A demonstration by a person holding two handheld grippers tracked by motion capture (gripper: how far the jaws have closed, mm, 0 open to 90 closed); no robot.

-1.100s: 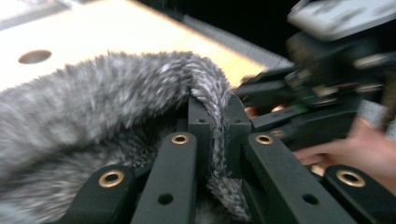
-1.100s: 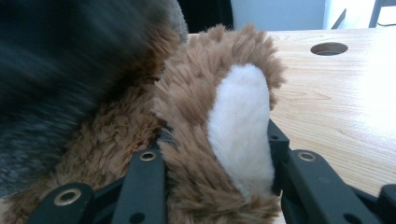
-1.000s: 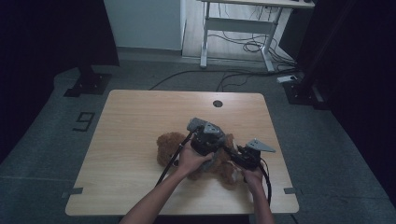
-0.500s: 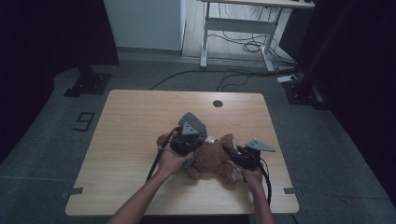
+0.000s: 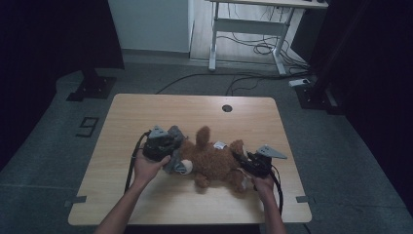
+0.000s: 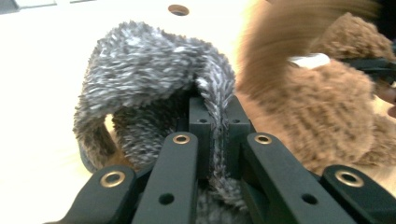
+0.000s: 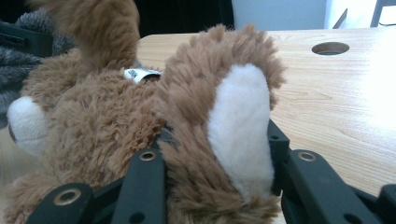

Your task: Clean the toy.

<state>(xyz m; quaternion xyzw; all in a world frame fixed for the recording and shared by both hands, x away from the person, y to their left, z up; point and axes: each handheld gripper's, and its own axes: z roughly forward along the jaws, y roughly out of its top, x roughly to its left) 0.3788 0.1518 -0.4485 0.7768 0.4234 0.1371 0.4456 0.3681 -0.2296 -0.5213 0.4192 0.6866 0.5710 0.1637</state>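
- One wooden table is being used, with one round hole seen near its far edge in the high view.
- One brown plush bear is being kept lying near the table's front edge, between the two hands.
- One grey fuzzy hat is being pinched at its rim by the left gripper, jaws pressed together on the fabric; this grip is being shown close up in the left gripper view.
- The right gripper is being kept clamped on the bear's foot; its white sole is being shown in the right gripper view.
- One white tag is being seen on the bear.
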